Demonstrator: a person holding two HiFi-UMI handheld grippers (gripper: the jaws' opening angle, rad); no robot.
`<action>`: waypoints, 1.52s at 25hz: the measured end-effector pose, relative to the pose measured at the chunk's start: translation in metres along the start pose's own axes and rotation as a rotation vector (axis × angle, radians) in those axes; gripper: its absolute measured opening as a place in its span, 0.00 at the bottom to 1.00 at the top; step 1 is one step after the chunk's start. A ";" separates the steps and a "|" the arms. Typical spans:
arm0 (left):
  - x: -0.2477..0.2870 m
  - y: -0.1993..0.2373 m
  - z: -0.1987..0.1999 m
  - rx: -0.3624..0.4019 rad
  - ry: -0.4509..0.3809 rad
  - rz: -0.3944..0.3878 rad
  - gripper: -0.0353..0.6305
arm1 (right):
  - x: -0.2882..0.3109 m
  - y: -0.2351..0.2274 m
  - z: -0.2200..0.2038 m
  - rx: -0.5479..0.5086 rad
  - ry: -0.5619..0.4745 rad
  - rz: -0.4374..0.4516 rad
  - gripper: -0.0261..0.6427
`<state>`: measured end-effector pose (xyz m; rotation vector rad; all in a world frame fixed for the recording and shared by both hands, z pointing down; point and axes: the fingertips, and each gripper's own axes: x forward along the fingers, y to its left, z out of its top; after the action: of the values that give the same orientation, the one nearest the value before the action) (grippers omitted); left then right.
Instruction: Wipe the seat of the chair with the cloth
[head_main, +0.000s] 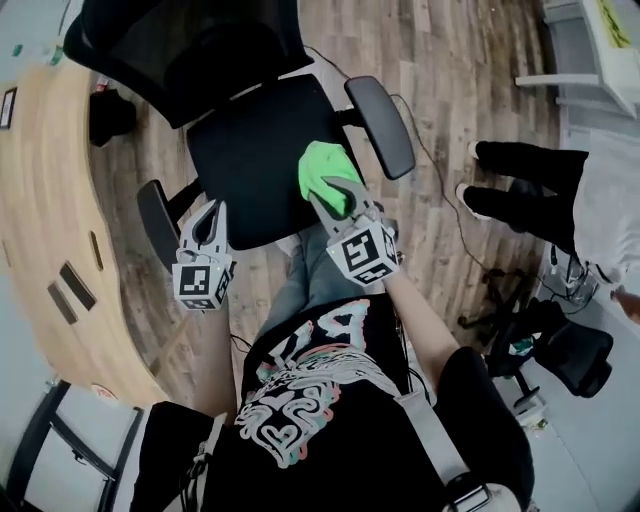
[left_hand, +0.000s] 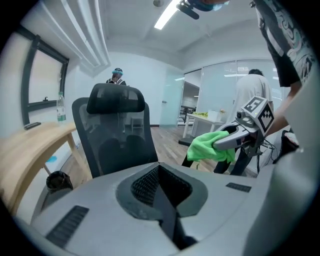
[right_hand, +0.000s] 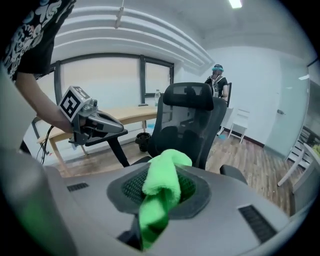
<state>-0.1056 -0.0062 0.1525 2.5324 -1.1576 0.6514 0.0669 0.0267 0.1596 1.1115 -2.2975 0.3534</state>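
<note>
A black office chair stands in front of me, its seat (head_main: 245, 160) bare and dark, its mesh back (right_hand: 189, 117) upright. My right gripper (head_main: 341, 192) is shut on a bright green cloth (head_main: 324, 168), which it holds over the seat's right front corner. The cloth (right_hand: 161, 186) bunches out between the jaws and hangs down. Whether it touches the seat I cannot tell. My left gripper (head_main: 209, 210) hovers at the seat's front left edge, jaws closed together with nothing in them. From the left gripper view the cloth (left_hand: 212, 145) shows to the right, pinched by the right gripper (left_hand: 234, 139).
The chair's armrests (head_main: 381, 125) (head_main: 157, 220) flank the seat. A curved wooden desk (head_main: 40, 200) runs along the left, with a black bin (head_main: 110, 115) beside it. A person (head_main: 530, 190) stands at the right near another chair (head_main: 572, 352) and floor cables.
</note>
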 end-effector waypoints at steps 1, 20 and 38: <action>-0.003 0.002 0.008 0.008 -0.011 0.006 0.06 | -0.005 -0.003 0.007 0.002 -0.011 -0.012 0.17; -0.081 0.015 0.119 0.102 -0.212 0.137 0.06 | -0.095 -0.022 0.077 0.041 -0.175 -0.190 0.17; -0.085 0.003 0.136 0.099 -0.255 0.121 0.06 | -0.109 -0.019 0.098 0.030 -0.216 -0.207 0.17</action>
<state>-0.1190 -0.0117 -0.0069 2.7061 -1.4041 0.4307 0.1007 0.0399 0.0163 1.4502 -2.3375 0.1963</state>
